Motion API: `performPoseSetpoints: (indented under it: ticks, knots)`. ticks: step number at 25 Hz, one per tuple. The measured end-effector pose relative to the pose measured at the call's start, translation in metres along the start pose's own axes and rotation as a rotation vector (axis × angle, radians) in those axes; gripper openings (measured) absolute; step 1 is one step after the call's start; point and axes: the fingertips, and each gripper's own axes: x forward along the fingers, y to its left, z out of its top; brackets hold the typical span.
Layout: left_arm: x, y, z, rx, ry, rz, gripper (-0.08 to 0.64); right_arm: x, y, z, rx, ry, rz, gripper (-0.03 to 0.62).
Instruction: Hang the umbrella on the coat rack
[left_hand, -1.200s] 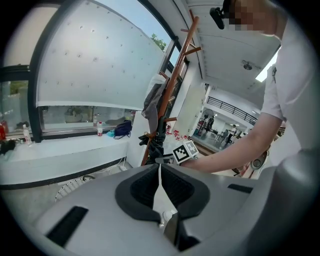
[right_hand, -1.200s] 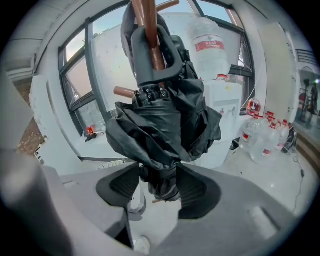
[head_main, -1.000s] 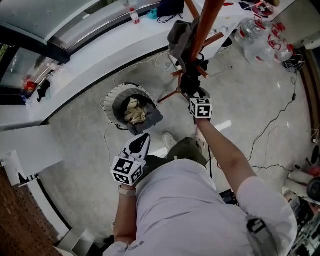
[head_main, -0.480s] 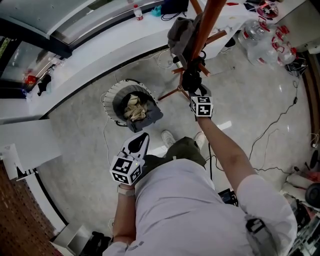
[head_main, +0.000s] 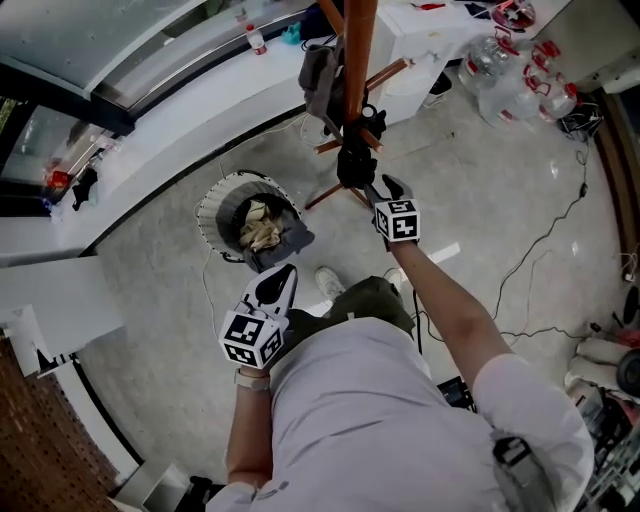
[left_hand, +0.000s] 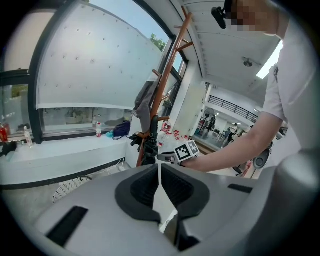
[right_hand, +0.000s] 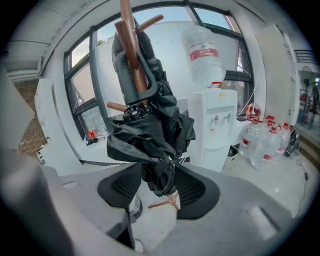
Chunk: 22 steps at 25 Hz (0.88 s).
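Observation:
The orange-brown coat rack (head_main: 358, 40) rises from its tripod on the floor, with a grey garment (head_main: 320, 75) on one peg. A folded black umbrella (head_main: 352, 165) hangs against the pole below it. My right gripper (head_main: 372, 190) is shut on its lower end. In the right gripper view the bunched umbrella (right_hand: 150, 135) fills the gap of the right gripper (right_hand: 157, 182), with its top up by the rack's pole (right_hand: 129, 35). Whether it hooks a peg I cannot tell. My left gripper (head_main: 283, 275) stays low near the person's body. The left gripper (left_hand: 160, 172) has its jaws shut and nothing between them.
A wire bin (head_main: 250, 220) with crumpled paper stands left of the rack's feet. A curved white counter (head_main: 180, 120) runs behind it. A water cooler (right_hand: 217, 120) and several water bottles (head_main: 520, 70) stand to the right. Cables (head_main: 540, 250) trail over the floor.
The rack and bin have slid left in the head view. My right gripper has stayed on the umbrella at the pole and risen slightly. The left gripper has shifted a little.

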Motion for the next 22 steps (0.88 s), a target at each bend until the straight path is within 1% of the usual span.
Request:
performPoseSetpoints:
  ticks: [4,8,14,18,22]
  knots:
    - [0.014,-0.017,0.014,0.018,-0.013,-0.024,0.002,-0.029,-0.011,0.01,0.025,-0.026,0.024,0.204]
    - [0.032,-0.032,0.033,0.034,-0.037,-0.051,0.002,-0.061,-0.018,0.022,0.029,-0.052,0.062,0.2]
    - [0.056,-0.055,0.061,0.052,-0.076,-0.089,0.002,-0.116,-0.024,0.047,-0.006,-0.106,0.095,0.136]
    - [0.072,-0.075,0.079,0.066,-0.099,-0.129,0.002,-0.16,-0.025,0.071,0.003,-0.162,0.115,0.112]
    - [0.084,-0.097,0.086,0.1,-0.121,-0.171,0.002,-0.203,-0.021,0.093,-0.024,-0.229,0.136,0.104]
